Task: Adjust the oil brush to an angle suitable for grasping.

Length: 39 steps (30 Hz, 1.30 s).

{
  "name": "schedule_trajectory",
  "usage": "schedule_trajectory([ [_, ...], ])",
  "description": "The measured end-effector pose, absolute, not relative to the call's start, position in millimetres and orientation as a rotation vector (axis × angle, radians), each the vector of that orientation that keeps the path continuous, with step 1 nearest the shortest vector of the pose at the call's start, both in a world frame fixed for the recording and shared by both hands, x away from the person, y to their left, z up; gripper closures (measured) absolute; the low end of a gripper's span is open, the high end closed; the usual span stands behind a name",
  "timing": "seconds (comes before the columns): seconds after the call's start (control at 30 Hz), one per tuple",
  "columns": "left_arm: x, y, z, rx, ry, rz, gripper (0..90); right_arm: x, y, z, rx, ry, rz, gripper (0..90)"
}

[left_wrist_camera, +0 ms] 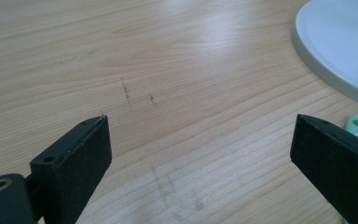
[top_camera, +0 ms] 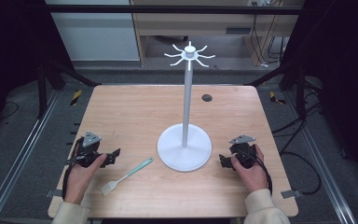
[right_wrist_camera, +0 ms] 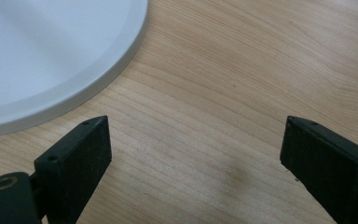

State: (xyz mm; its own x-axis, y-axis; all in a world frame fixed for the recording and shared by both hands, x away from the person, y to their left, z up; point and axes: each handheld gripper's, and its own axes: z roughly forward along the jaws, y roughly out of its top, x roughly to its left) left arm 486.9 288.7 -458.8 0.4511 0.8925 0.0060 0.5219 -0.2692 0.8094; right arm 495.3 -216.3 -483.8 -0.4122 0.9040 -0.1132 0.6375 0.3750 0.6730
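On a wooden table [top_camera: 135, 112], a white rack stand [top_camera: 185, 140] with a round base and a tall pole topped by radiating hooks is seen at the centre of the high view. A mint-green silicone spatula [top_camera: 127, 176] is laid flat on the table in the lower middle-left of that view, its handle pointed toward the stand's base and its pale head toward the bottom edge.

The left gripper [top_camera: 114, 156] is held in a hand [top_camera: 81, 179] at the lower left, just left of the spatula and apart from it. Its jaws are spread wide over bare wood in the left gripper view, with nothing between them; the spatula's handle tip [left_wrist_camera: 355, 126] is glimpsed beside the right jaw.

The right gripper [top_camera: 223, 161] is held at the lower right, near the base's rim [right_wrist_camera: 121, 65]. Its jaws are likewise spread wide and empty.
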Motion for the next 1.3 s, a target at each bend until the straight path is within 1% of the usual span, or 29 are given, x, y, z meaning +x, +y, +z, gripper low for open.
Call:
schedule_trajectory([
  [0.07,486.7,284.8,-454.8,1.935,1.166,0.611,5.5,495.3,-216.0,-483.8,1.325,2.170,0.763,9.3],
  [0.1,488.4,281.1,-451.4,1.966,1.152,0.625,6.2,495.2,-216.1,-483.7,1.323,2.171,0.759,9.3],
  [0.17,493.0,275.7,-445.9,1.992,1.133,0.643,10.5,494.8,-216.0,-484.1,1.329,2.172,0.752,9.3],
  [0.27,504.6,264.4,-435.4,2.047,1.114,0.634,12.0,494.5,-217.9,-484.6,1.336,2.167,0.745,9.2],
  [0.3,508.5,260.4,-433.3,2.067,1.103,0.627,13.8,494.2,-218.7,-484.5,1.340,2.164,0.739,9.2],
  [0.4,516.0,248.5,-431.2,2.111,1.079,0.608,17.7,493.6,-220.8,-484.7,1.347,2.156,0.732,9.2],
  [0.53,513.6,238.8,-434.9,2.169,1.049,0.632,18.5,493.5,-221.1,-485.0,1.354,2.152,0.725,9.2],
  [0.67,505.9,240.6,-435.0,2.162,1.055,0.642,18.7,493.1,-220.7,-484.4,1.352,2.153,0.726,9.2],
  [0.77,503.9,243.7,-433.6,2.136,1.073,0.644,20.2,493.6,-221.0,-484.0,1.343,2.152,0.732,9.2],
  [0.9,503.8,241.4,-436.0,2.144,1.070,0.636,22.9,494.0,-221.0,-484.1,1.345,2.152,0.735,9.3],
  [0.97,503.8,237.6,-439.1,2.168,1.065,0.624,28.4,494.2,-221.1,-484.1,1.348,2.154,0.738,9.2],
  [1.0,503.7,234.6,-441.4,2.184,1.056,0.615,34.0,494.3,-221.1,-483.9,1.351,2.154,0.739,9.3],
  [1.03,503.6,233.3,-442.4,2.190,1.052,0.613,34.0,494.3,-221.1,-483.9,1.351,2.154,0.739,9.3],
  [1.13,503.0,225.9,-448.3,2.227,1.025,0.584,43.9,494.3,-221.1,-483.9,1.351,2.154,0.741,9.2],
  [1.27,502.0,218.8,-454.7,2.276,0.986,0.577,57.5,494.2,-221.0,-483.8,1.351,2.155,0.742,9.2],
  [1.3,501.9,218.0,-455.9,2.281,0.986,0.569,59.5,494.2,-221.0,-483.8,1.351,2.155,0.742,9.3],
])
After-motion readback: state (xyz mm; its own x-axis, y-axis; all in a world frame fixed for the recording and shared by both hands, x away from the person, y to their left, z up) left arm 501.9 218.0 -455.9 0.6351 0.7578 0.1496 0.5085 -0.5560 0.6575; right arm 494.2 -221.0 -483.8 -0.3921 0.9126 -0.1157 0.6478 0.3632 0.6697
